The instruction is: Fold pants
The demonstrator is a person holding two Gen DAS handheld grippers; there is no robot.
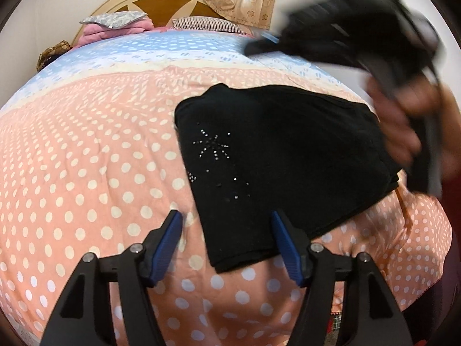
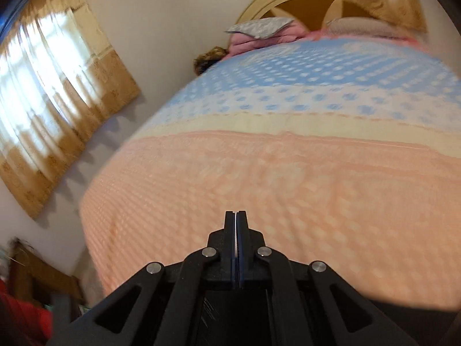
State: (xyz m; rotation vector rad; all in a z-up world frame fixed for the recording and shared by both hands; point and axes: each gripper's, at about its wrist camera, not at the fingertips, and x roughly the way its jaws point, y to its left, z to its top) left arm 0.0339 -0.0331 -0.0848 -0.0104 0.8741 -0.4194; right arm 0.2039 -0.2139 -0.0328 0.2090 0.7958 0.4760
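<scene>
Much bare bedspread (image 1: pixel 86 173) flanks the pants' (image 1: pixel 273 158) edges.

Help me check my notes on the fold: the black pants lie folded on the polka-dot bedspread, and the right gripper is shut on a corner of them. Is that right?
Not quite. The right gripper is shut, but on nothing: in the right wrist view its jaws meet over bare bedspread. The black pants do lie folded on the bedspread, as the left wrist view shows.

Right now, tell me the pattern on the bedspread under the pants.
Peach with white polka dots under the black pants; the bedspread shows best in the left wrist view.
</scene>
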